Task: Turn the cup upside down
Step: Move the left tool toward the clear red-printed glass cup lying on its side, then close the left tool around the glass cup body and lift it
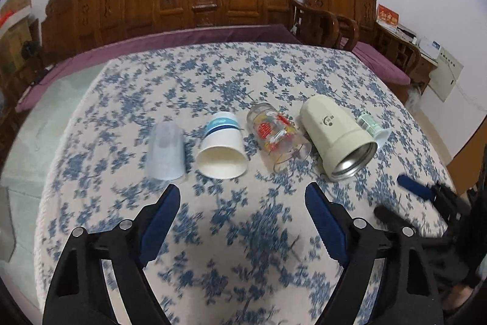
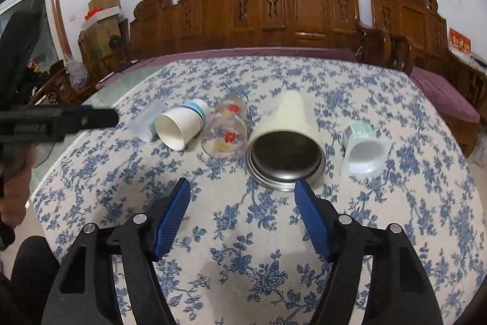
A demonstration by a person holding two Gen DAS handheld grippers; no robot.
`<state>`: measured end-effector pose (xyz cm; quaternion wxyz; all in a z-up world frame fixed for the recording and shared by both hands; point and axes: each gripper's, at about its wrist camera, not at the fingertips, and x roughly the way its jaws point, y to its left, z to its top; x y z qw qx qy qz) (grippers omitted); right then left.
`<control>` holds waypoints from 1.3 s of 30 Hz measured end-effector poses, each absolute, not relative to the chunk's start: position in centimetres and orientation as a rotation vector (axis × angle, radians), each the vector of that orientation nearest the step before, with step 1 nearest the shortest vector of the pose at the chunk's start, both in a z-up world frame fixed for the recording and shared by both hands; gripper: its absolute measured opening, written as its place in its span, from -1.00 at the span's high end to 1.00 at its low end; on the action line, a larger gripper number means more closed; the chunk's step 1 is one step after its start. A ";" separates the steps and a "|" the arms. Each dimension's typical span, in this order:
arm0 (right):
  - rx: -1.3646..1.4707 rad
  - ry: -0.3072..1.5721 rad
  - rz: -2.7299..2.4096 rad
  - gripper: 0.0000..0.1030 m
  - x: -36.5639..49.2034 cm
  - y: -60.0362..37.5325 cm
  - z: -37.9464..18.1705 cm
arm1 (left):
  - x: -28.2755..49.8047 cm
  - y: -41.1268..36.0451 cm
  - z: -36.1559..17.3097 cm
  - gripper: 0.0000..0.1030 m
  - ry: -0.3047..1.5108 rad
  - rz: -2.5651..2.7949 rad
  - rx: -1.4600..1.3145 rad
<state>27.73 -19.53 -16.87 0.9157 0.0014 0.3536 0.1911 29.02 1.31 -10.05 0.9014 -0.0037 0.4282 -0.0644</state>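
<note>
Several cups lie in a row on the floral tablecloth (image 1: 243, 233). A frosted plastic cup (image 1: 166, 153) stands upside down at the left. A white paper cup with a blue band (image 1: 222, 146) lies on its side, mouth toward me. A printed glass (image 1: 274, 133), a cream steel-lined mug (image 1: 334, 136) and a small white yogurt cup (image 1: 376, 130) lie on their sides to the right. My left gripper (image 1: 242, 191) is open and empty, just short of the paper cup. My right gripper (image 2: 242, 185) is open and empty, in front of the cream mug (image 2: 286, 142), with its right fingertip at the mug's rim.
The table edge curves at the left (image 1: 45, 188) and right. A carved wooden bench with purple cushions (image 1: 197, 32) stands behind the table. The right gripper also shows low at the right of the left wrist view (image 1: 426, 191). The left gripper shows at the left of the right wrist view (image 2: 61, 119).
</note>
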 end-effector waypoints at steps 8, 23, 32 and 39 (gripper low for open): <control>0.021 0.752 0.390 -0.41 28.4 -21.1 -17.8 | 35.5 -1.7 -12.1 -0.46 0.958 -0.174 -0.024; 0.052 0.768 0.414 -0.41 28.6 -22.2 -17.7 | 44.6 -4.3 -17.7 -0.25 1.185 -0.133 -0.075; 0.067 0.760 0.418 -0.41 28.6 -22.3 -17.4 | 46.4 -5.4 -19.6 -0.29 1.255 -0.100 -0.037; 0.068 0.750 0.422 -0.41 28.6 -22.3 -17.1 | 45.4 -5.6 -19.2 -0.09 1.233 -0.093 0.027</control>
